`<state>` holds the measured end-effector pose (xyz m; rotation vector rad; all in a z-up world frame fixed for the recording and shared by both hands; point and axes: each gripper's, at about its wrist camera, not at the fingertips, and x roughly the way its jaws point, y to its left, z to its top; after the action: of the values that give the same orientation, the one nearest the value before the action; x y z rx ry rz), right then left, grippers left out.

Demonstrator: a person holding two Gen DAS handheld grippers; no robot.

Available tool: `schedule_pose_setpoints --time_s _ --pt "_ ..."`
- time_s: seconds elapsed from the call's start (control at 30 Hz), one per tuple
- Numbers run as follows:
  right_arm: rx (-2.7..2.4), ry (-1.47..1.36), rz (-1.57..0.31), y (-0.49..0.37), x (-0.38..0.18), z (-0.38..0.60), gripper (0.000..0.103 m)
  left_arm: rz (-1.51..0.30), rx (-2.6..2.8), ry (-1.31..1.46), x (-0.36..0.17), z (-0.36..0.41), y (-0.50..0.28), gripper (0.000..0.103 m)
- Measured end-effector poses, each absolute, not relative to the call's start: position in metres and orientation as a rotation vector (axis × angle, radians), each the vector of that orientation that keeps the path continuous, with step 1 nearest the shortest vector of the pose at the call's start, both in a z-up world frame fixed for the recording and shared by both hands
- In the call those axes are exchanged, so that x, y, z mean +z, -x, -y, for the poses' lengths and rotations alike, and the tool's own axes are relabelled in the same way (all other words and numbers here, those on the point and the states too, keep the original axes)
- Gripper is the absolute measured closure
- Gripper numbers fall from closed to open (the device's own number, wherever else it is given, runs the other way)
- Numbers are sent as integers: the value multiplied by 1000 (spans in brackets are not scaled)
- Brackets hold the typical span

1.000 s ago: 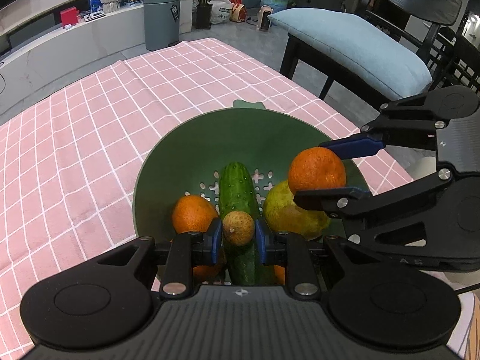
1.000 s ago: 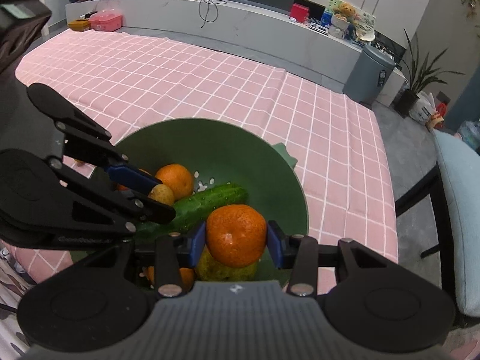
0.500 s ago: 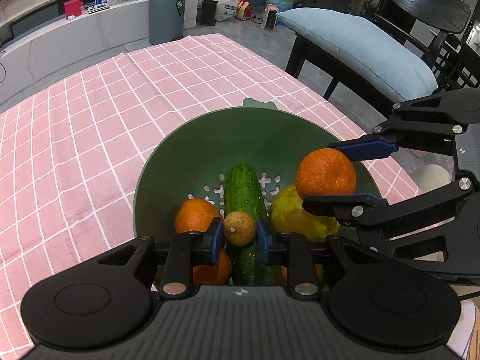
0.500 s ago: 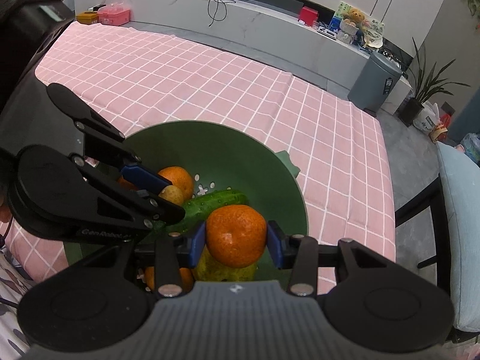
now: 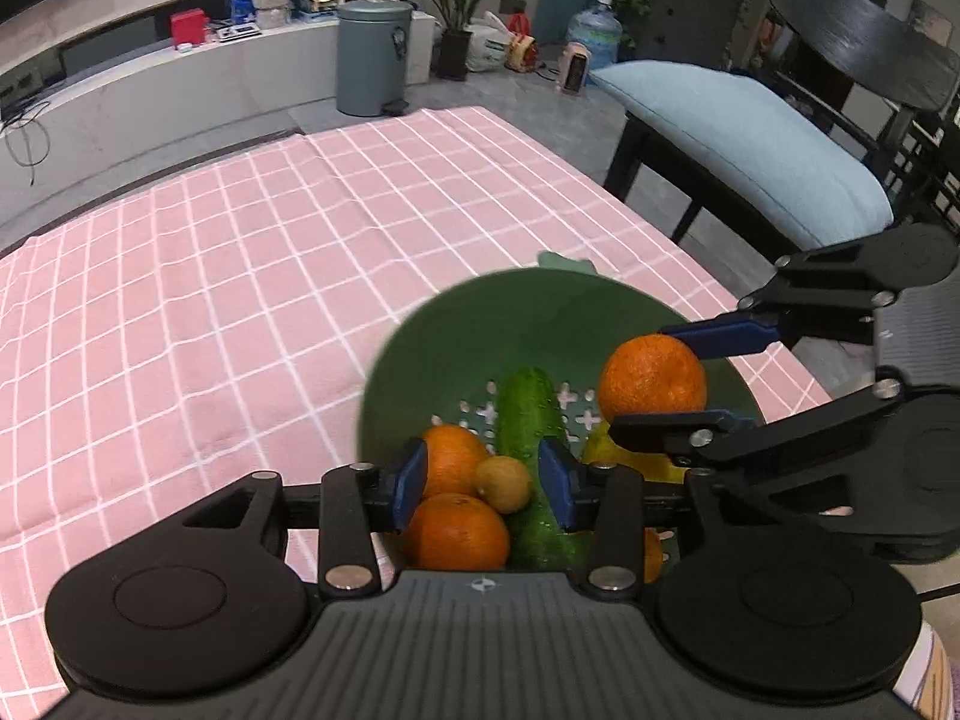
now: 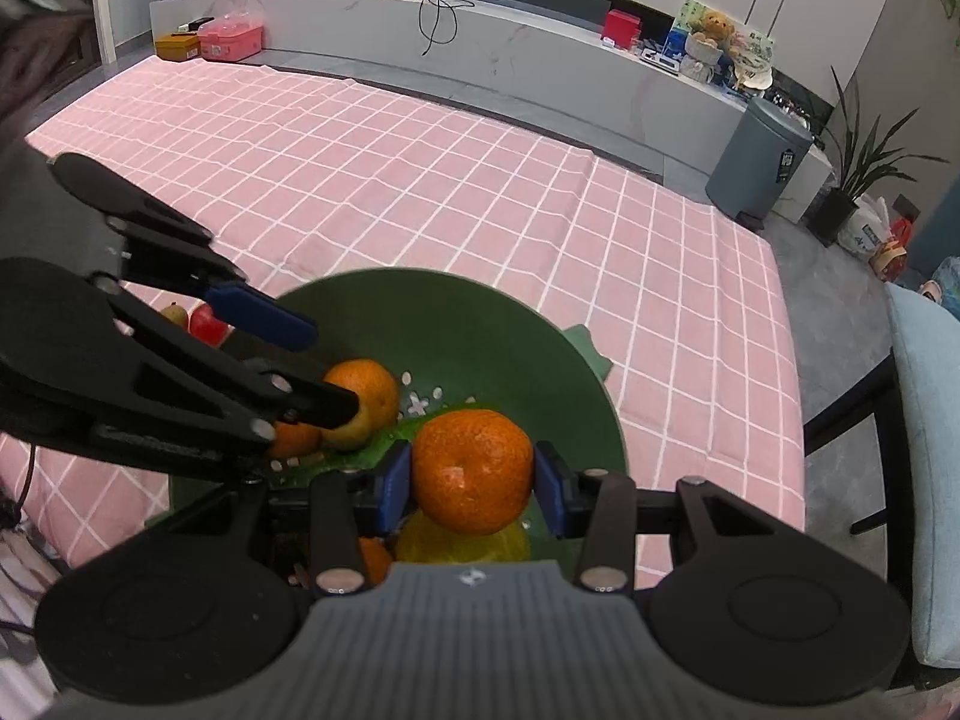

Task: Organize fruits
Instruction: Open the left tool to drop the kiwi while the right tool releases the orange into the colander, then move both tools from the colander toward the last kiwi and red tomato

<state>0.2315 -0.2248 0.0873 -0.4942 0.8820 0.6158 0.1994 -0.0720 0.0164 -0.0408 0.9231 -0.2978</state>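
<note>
A green colander bowl [image 5: 456, 324] sits on the pink checked cloth and holds a cucumber [image 5: 528, 414], two oranges [image 5: 453, 459], a yellow pear [image 5: 648, 468] and a small tan fruit [image 5: 503, 483]. My left gripper [image 5: 483, 477] is open above the bowl, its pads apart on either side of the small tan fruit, which lies among the other fruit. My right gripper [image 6: 474, 480] is shut on an orange [image 6: 474, 471] and holds it above the bowl [image 6: 498, 336]. The right gripper's held orange also shows in the left wrist view [image 5: 654, 381].
A red fruit [image 6: 207, 324] and a small brownish one [image 6: 174, 313] lie on the cloth left of the bowl. A chair with a blue cushion [image 5: 744, 144] stands beyond the table's right edge. A grey bin [image 5: 372, 57] stands on the floor beyond the table.
My left gripper has opened and let go of the small tan fruit, which now rests among the fruit in the bowl. My right gripper still holds its orange over the bowl.
</note>
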Motion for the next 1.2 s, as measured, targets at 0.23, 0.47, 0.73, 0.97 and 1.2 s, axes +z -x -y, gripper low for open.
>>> schedule_pose_setpoints --time_s 0.23,0.47,0.73,0.97,1.2 --pt "613 506 -919 -242 74 207 63 -905 -306 75 24 53 -188 48" --pt "598 543 -955 -244 63 200 62 -883 -288 36 29 45 -180 47" --pt "577 569 -947 -235 71 194 50 -869 -268 66 33 29 -171 47" --pt "556 579 -880 -214 93 192 30 -854 -249 78 38 13 -156 47" --pt "570 532 -817 -187 113 181 26 -847 -237 86 39 -2 -139 47"
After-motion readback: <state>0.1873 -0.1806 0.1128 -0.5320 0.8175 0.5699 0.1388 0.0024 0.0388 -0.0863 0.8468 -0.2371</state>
